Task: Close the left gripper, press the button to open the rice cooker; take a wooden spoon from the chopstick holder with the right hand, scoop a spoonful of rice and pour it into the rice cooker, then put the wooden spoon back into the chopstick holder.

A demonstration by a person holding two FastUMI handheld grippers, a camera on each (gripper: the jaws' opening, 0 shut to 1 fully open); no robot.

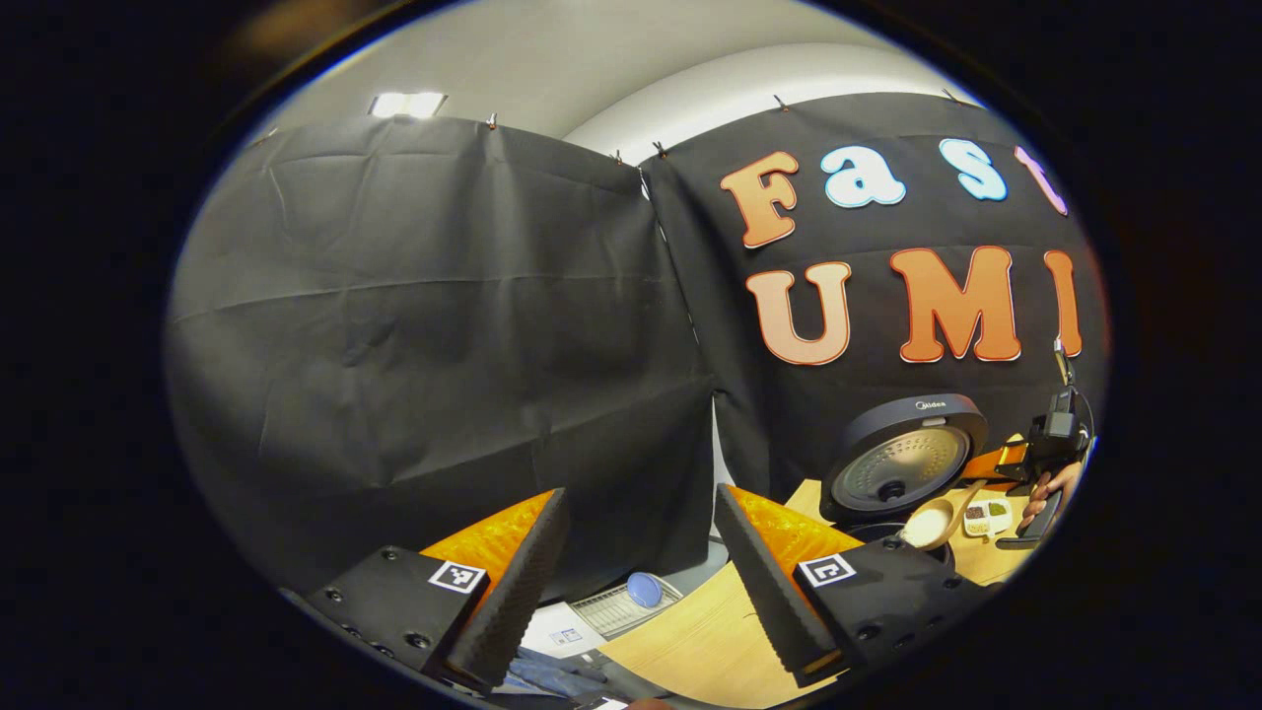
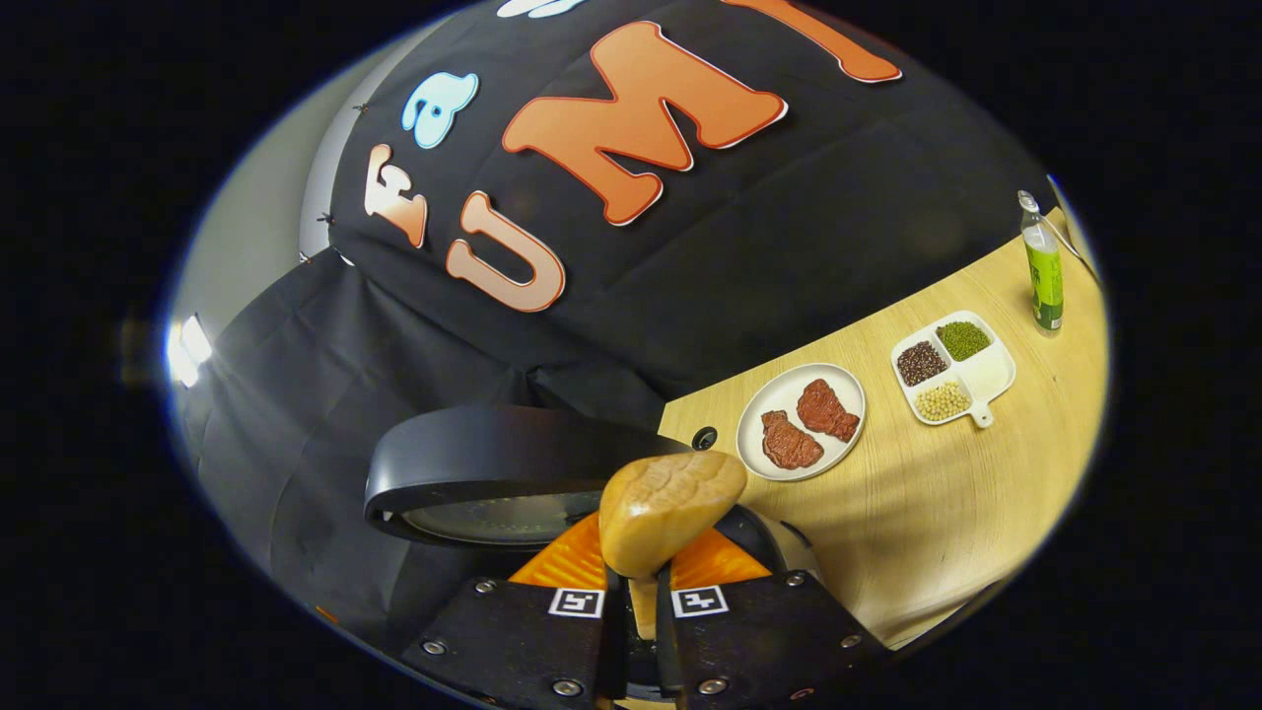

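Over the open cooker (image 1: 892,468) we hold the spoon (image 2: 670,508) in the right tool (image 2: 639,616), clenched on its handle, bowl forward above the pot with its long axis along the fingers. Our left tool (image 1: 641,582) hangs released, well apart, so the right does the pouring.

Black cloth wall (image 1: 424,335), wooden table (image 2: 986,493), ceiling light (image 1: 407,104)

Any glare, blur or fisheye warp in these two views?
Left gripper view: bright ceiling light panel blown out, black rice cooker small and sharp near the edge. Right gripper view: pale wooden spoon slightly soft up close, light wooden table edge bowed by fisheye.
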